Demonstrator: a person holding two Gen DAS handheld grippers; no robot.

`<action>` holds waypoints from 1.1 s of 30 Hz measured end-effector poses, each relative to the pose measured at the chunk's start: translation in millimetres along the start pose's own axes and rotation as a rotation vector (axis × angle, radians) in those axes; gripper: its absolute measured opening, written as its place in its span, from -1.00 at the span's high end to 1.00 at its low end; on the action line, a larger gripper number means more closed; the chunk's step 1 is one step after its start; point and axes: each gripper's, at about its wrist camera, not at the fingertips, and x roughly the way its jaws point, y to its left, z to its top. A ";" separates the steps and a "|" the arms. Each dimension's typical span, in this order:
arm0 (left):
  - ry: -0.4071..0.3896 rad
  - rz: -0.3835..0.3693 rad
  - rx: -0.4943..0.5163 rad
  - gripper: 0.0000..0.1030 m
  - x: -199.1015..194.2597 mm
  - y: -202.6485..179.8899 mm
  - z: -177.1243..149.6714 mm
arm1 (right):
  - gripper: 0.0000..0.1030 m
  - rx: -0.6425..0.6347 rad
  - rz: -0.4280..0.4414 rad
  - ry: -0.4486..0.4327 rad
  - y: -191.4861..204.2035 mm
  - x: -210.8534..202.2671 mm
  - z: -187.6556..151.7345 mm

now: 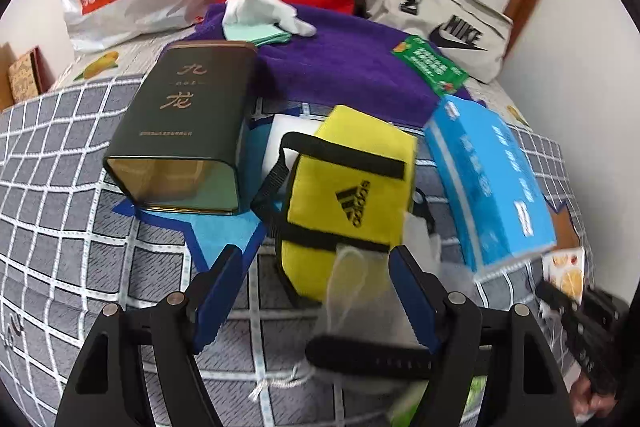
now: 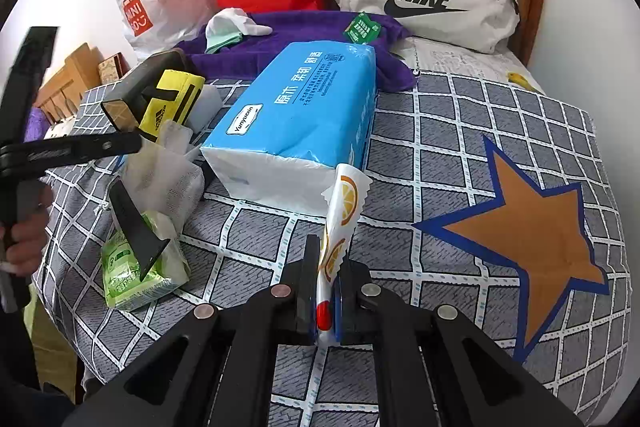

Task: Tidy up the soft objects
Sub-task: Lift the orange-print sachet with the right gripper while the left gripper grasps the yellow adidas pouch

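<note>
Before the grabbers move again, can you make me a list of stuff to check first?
1. Right gripper shut on the orange-print packet: ok.
2. Left gripper open: ok.
3. Yellow pouch ahead of the left gripper, not gripped: ok.
4. Mesh bag loose near the left gripper, could snag: not ok.
5. Blue tissue pack leaning on other things, may tip: cannot tell.

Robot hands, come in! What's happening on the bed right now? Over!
Right gripper shut on orange-print packet. Left gripper open, above a translucent pouch by the yellow Adidas bag. Blue tissue pack close behind.
</note>
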 end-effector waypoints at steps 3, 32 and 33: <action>0.002 0.022 -0.019 -0.43 7.0 2.7 2.6 | 0.88 -0.005 0.014 0.012 -0.8 4.0 0.0; 0.019 -0.005 0.096 -0.32 5.9 -28.3 14.9 | 0.88 -0.024 0.080 0.026 -3.0 11.0 4.9; 0.005 -0.016 0.095 -0.32 -0.4 -27.9 15.3 | 0.88 -0.023 0.083 0.020 -2.9 8.0 5.8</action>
